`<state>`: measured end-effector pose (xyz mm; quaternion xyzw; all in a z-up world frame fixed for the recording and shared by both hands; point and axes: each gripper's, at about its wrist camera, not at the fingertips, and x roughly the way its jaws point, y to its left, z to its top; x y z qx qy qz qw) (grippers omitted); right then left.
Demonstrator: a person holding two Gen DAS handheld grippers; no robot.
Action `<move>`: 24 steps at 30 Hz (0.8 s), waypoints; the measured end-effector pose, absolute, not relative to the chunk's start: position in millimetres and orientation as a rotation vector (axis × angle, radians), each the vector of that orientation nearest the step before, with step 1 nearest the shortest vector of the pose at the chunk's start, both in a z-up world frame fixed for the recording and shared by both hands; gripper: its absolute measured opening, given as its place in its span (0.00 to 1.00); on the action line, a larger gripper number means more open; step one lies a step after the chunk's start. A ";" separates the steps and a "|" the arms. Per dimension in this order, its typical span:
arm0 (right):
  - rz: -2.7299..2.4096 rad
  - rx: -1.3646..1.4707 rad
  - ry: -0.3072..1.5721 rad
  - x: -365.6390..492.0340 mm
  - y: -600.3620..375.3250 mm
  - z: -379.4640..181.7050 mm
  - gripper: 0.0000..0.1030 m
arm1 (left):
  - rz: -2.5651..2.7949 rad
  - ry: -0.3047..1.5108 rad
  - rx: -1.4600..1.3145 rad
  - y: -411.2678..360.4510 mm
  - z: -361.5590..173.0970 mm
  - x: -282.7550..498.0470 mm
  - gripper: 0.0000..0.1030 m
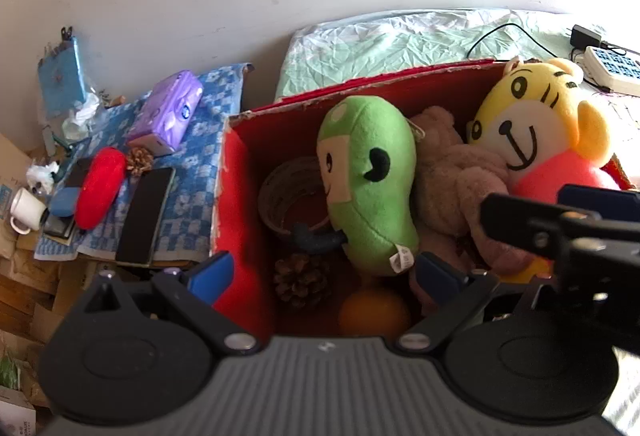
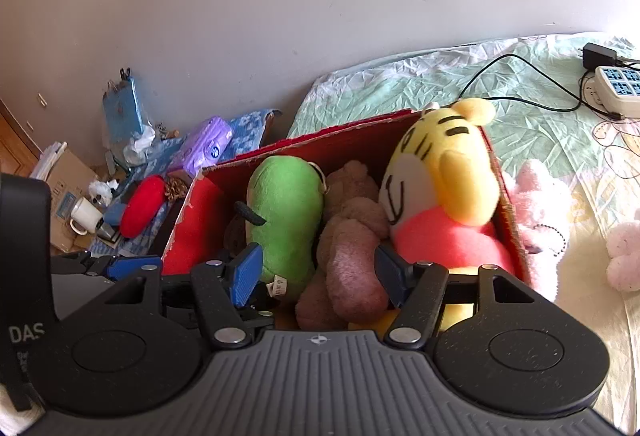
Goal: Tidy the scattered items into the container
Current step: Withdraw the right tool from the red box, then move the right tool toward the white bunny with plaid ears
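Observation:
The red cardboard box (image 1: pixel 240 180) (image 2: pixel 188 220) on the bed holds a green plush (image 1: pixel 368 180) (image 2: pixel 284 212), a brown teddy (image 1: pixel 452 172) (image 2: pixel 352 232), a yellow tiger plush (image 1: pixel 532 120) (image 2: pixel 444 180), a pine cone (image 1: pixel 302 280), an orange ball (image 1: pixel 374 310) and a tape roll (image 1: pixel 280 196). My left gripper (image 1: pixel 324 272) hangs open over the box's near left corner, above the pine cone. My right gripper (image 2: pixel 320 274) is open over the teddy's leg and the green plush; its pads press on nothing. It also shows in the left wrist view as the right gripper (image 1: pixel 560 212).
Pink plush toys (image 2: pixel 540 212) (image 2: pixel 624 252) lie on the bed right of the box. A side table left of it carries a red plush (image 1: pixel 100 192), a pine cone (image 1: pixel 139 160), a purple tissue pack (image 1: pixel 168 112), a dark phone (image 1: pixel 144 216) and a mug (image 1: pixel 26 210). A power strip (image 2: pixel 618 88) with cables lies far right.

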<state>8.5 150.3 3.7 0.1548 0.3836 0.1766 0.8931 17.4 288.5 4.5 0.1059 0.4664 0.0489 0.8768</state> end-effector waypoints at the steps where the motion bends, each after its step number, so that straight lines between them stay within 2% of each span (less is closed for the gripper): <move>1: 0.371 0.327 0.791 7.6 147.6 4.2 0.63 | 0.109 0.971 0.222 287.9 5.7 16.4 0.94; 13: 0.479 0.349 0.740 -3.5 107.0 20.8 0.62 | 0.210 0.915 0.207 260.3 33.4 -5.4 0.94; 24: 0.545 0.350 0.725 -12.6 30.6 26.9 0.58 | 0.227 0.918 0.193 186.9 44.1 -24.5 0.94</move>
